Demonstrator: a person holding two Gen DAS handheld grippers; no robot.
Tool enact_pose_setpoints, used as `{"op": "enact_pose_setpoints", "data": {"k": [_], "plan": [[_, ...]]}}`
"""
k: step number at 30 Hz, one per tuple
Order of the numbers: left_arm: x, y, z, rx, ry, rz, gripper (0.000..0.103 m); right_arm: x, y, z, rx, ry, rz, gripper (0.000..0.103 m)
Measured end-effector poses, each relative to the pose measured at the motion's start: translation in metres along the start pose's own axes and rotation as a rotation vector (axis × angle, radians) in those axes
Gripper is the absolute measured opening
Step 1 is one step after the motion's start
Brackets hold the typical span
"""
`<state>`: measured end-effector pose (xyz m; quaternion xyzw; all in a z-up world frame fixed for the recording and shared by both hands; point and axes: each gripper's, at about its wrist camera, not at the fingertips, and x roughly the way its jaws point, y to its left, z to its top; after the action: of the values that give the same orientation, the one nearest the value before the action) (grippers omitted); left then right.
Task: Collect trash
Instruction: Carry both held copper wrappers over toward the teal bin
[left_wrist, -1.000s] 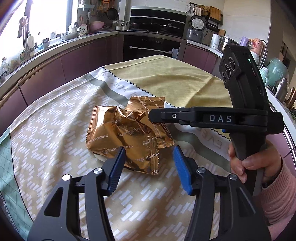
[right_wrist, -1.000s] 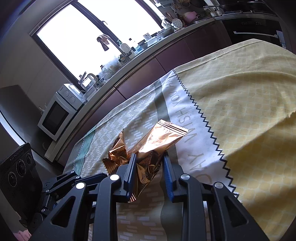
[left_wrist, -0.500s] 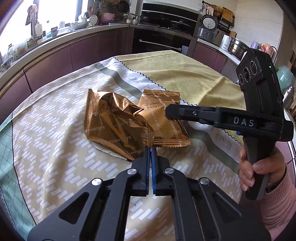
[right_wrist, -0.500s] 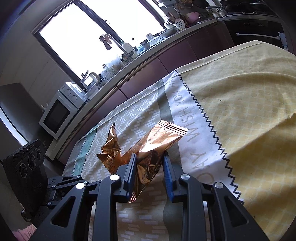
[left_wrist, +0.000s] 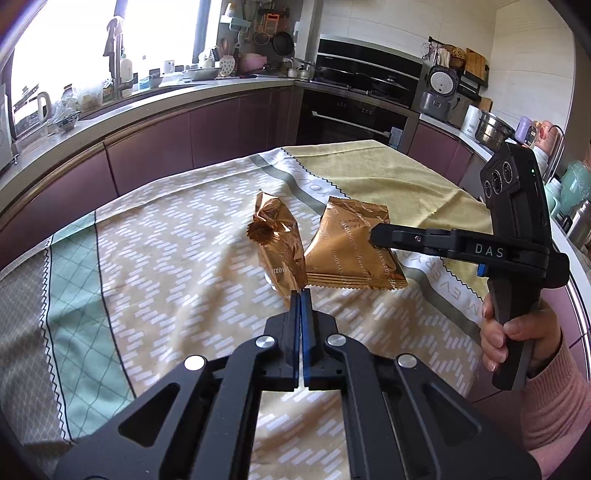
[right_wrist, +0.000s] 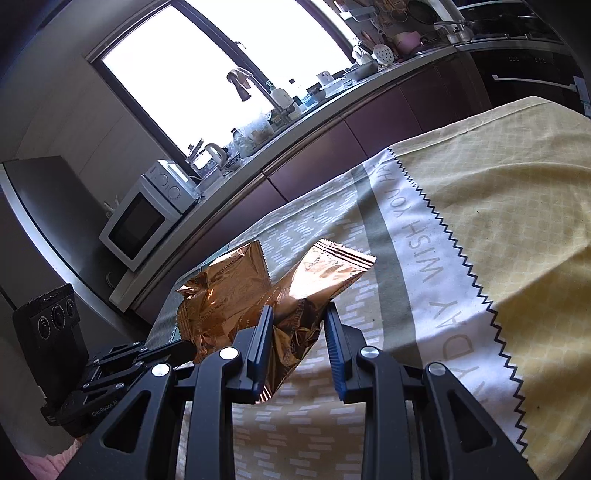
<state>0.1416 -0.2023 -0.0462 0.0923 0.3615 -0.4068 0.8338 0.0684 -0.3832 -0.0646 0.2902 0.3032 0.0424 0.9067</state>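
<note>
**Mia:** Where is the trash?

**Dad:** Two shiny gold wrappers on the tablecloth (left_wrist: 166, 258). The crumpled wrapper (left_wrist: 279, 243) is on the left. The flat wrapper (left_wrist: 351, 247) lies just beside it, on the right. They touch at the near end.

**Mia:** Who has the crumpled one?

**Dad:** The left gripper (left_wrist: 300, 295). Its blue jaws are pressed together, and the near bottom corner of the crumpled wrapper is pinched between them. The wrapper stands up and runs straight away from the jaws.

**Mia:** And the other gripper?

**Dad:** The right gripper (right_wrist: 297, 332) comes in from the right side. Its jaws are a bit apart, with the flat wrapper between them. One jaw touches the foil. I cannot tell if the other one does, so I cannot tell if it really grips.

**Mia:** Which way does the flat one lie?

**Dad:** Its long side points along the right jaws, away from them. I think that gripper only needs to squeeze.
</note>
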Motion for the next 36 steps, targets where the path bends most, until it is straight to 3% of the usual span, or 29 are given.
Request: {"op": "enact_pose_setpoints", "data": {"k": [17, 36], "plan": [[-0.121, 0.065, -0.054, -0.146, -0.1, 0.133, 0.001, 0.02, 0.09, -0.022, -0.135, 0.063, 0.144, 0.026], [-0.216, 0.123, -0.115, -0.28, -0.167, 0.282, 0.001, 0.074, 0.198, -0.058, -0.268, 0.176, 0.296, 0.026]]}}
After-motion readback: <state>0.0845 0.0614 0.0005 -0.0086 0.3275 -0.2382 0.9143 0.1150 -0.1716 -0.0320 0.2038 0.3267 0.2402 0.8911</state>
